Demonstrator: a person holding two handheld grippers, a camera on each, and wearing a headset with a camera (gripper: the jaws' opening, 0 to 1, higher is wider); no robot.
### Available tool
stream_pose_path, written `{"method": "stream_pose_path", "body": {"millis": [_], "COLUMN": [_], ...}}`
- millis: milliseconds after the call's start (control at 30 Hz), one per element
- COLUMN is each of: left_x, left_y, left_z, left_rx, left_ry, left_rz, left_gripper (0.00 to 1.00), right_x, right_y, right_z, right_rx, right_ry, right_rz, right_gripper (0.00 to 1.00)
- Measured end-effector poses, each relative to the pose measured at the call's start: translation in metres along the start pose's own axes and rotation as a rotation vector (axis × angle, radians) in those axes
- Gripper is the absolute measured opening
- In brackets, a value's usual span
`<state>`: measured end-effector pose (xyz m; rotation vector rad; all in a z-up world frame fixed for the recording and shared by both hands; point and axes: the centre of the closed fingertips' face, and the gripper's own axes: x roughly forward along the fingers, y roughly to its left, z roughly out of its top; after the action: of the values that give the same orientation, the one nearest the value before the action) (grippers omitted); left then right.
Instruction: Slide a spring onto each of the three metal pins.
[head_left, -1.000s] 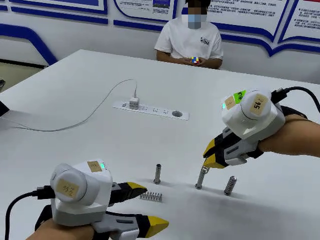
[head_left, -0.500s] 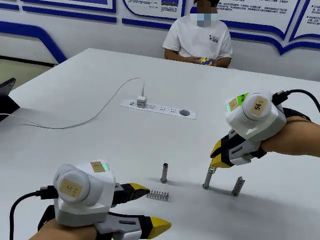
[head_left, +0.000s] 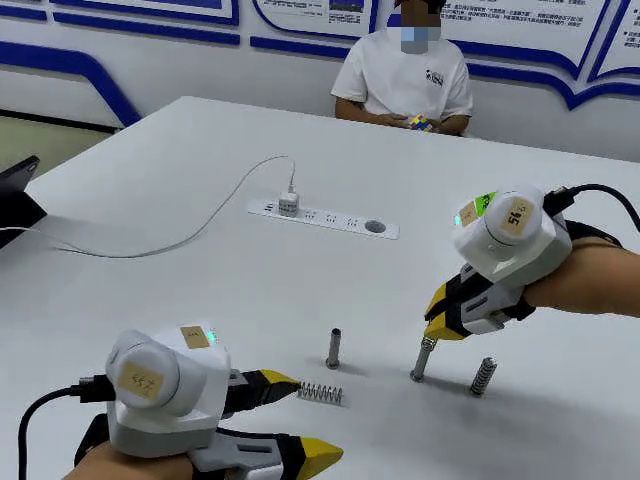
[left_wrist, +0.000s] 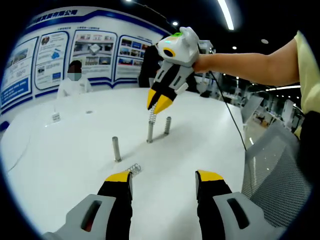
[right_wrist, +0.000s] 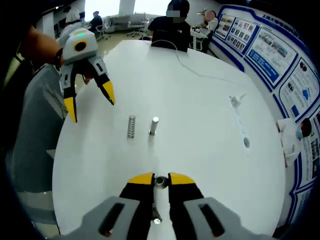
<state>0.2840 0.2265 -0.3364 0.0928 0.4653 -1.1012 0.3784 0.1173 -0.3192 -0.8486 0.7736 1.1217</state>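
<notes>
**Desk** (head_left: 150, 180), white, broad. It carries three upright pins in a row towards the near edge, with springs as listed.

1. **Bare grey metal pin** (head_left: 333, 348): leftmost in the head view, upright, nothing on it.
2. **Middle metal pin** (head_left: 419, 372): stands right of the bare pin. A **coiled steel spring** (head_left: 427, 346) sits over its upper end, and the lower shaft is uncovered.
3. **Right-hand metal pin** (head_left: 489, 362): just beside the middle pin and leaning slightly. A **fitted steel spring** (head_left: 483, 378) sleeves it almost down to the desk.
4. **Loose steel spring** (head_left: 320, 393): lies flat on the desk in front of the bare pin, just beside the upper tip of the left tongs (whether they touch cannot be told).

**Right tongs** (head_left: 438, 325), yellow-tipped and black: closed down on the top of the coiled steel spring, directly above the middle metal pin. In the right gripper view the round end of the coil is pinched between the two tips.

**Left tongs** (head_left: 300, 420), same make: jaws spread wide and holding nothing, low over the desk, pointing towards the row of pins.

**Other items:**
- **White power strip** (head_left: 322, 216), mid-desk, with a plugged **white charger cable** (head_left: 180, 236) trailing left.
- **Seated person in a white T-shirt** (head_left: 405, 75) at the far edge, hands on a **multicoloured cube** (head_left: 418, 122).
</notes>
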Motion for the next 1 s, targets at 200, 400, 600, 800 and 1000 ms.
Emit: {"method": "stream_pose_path", "body": {"millis": [200,400,600,800,1000], "left_x": [-0.001,-0.002,-0.002,-0.003,-0.002], "left_y": [0.0,0.0,0.001,0.001,0.001], "left_z": [-0.002,-0.002,-0.003,-0.004,-0.005], "left_rx": [-0.003,-0.004,-0.008,-0.011,-0.014], "left_ry": [0.004,0.004,0.005,0.006,0.007], "left_rz": [0.002,0.003,0.006,0.009,0.009], "left_gripper": [0.51,0.51,0.51,0.5,0.5], "right_x": [0.007,0.016,0.023,0.032,0.037], "right_y": [0.001,0.004,0.005,0.01,0.012], "right_z": [-0.002,-0.004,-0.005,-0.009,-0.013], "right_rx": [0.005,0.006,0.014,0.019,0.029], "right_ry": [0.014,0.032,0.039,0.048,0.055], "right_rz": [0.016,0.036,0.047,0.052,0.058], "right_gripper": [0.12,0.12,0.12,0.12,0.12]}}
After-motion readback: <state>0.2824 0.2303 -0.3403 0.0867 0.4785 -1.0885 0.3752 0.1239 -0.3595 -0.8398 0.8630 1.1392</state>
